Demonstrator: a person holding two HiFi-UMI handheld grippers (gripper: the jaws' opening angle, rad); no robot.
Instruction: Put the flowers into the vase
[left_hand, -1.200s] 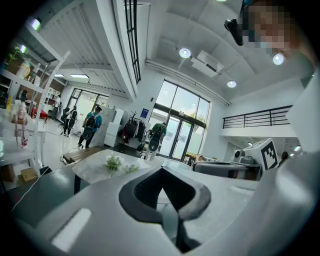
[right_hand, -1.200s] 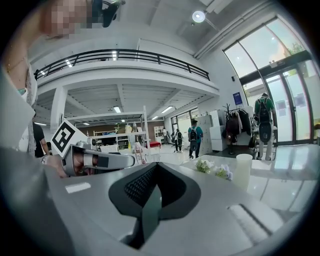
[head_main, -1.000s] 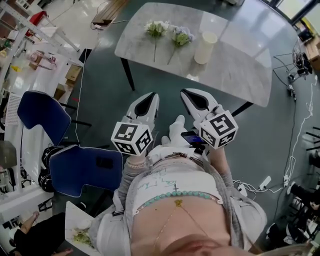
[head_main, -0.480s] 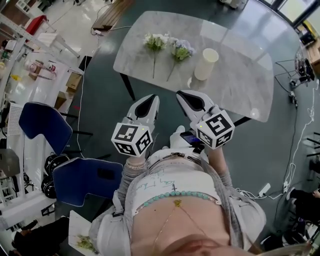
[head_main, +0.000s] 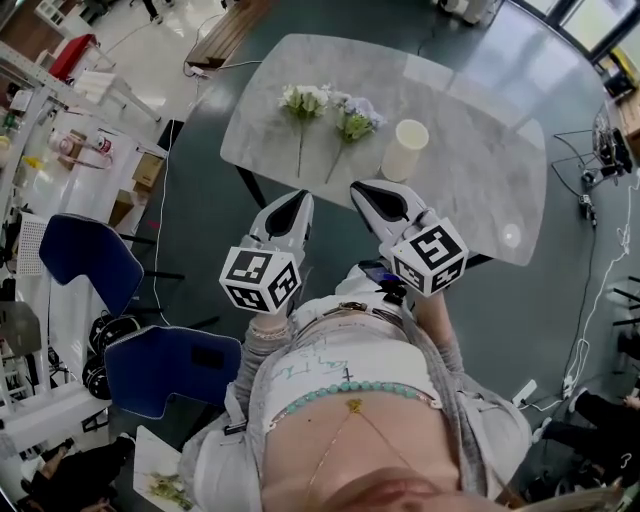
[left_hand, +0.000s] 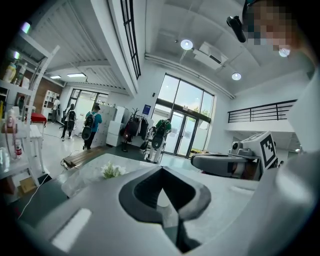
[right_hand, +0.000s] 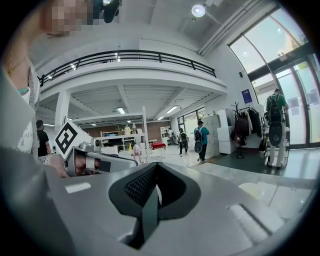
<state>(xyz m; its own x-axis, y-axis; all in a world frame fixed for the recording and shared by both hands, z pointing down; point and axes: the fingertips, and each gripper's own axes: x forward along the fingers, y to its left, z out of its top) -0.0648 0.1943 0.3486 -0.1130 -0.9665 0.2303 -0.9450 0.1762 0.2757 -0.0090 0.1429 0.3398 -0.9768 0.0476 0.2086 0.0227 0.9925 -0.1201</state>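
Head view looks down; gripper views share the table (head_main: 470, 170).

Grey table (head_main: 480, 170) holds two flowers (head_main: 352, 122) beside a cream vase (head_main: 405, 150).

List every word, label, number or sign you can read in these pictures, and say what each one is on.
Nothing here can be read as text.
Scrawled print on the person's top: blurred, unreadable.
Blue wall sign by the glass doors: too small to read.
Marker cubes: black-and-white square patterns only, no letters or numbers.
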